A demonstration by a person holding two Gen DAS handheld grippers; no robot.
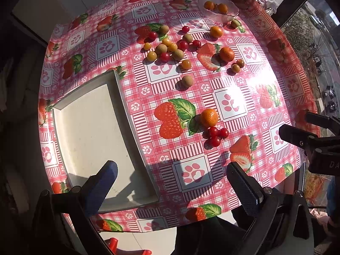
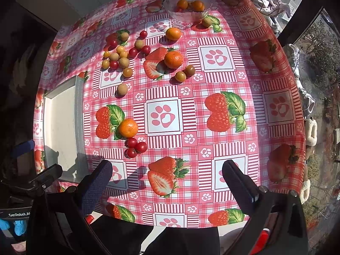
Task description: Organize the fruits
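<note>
Both grippers hover above the near edge of the counter [image 2: 214, 80], which wears a glossy pink checked cloth printed with strawberries and paw marks. The left gripper [image 1: 170, 182] has its fingers spread wide and empty over the near end of the shallow white rectangular tray [image 1: 89, 127]; the right gripper [image 2: 167, 180] is likewise spread and holding nothing.

The fruit lies loose. A small orange mandarin [image 2: 128, 128] sits at about ten o'clock from the right gripper, touching a cluster of three red cherry tomatoes [image 2: 136, 147] just below it. Farther off, toward twelve o'clock, a scatter of yellow, tan and red small round fruits [image 2: 119, 60] lies near two more mandarins, and a clear glass bowl [image 2: 187, 13] at the far edge already holds a few orange fruits.

The risks — as I judge them — come from round things on a slick cloth: a finger nudging the mandarin could send the touching tomatoes rolling off the near edge. The printed strawberries may also be mistaken for real fruit, and hard sun glare hides detail.
</note>
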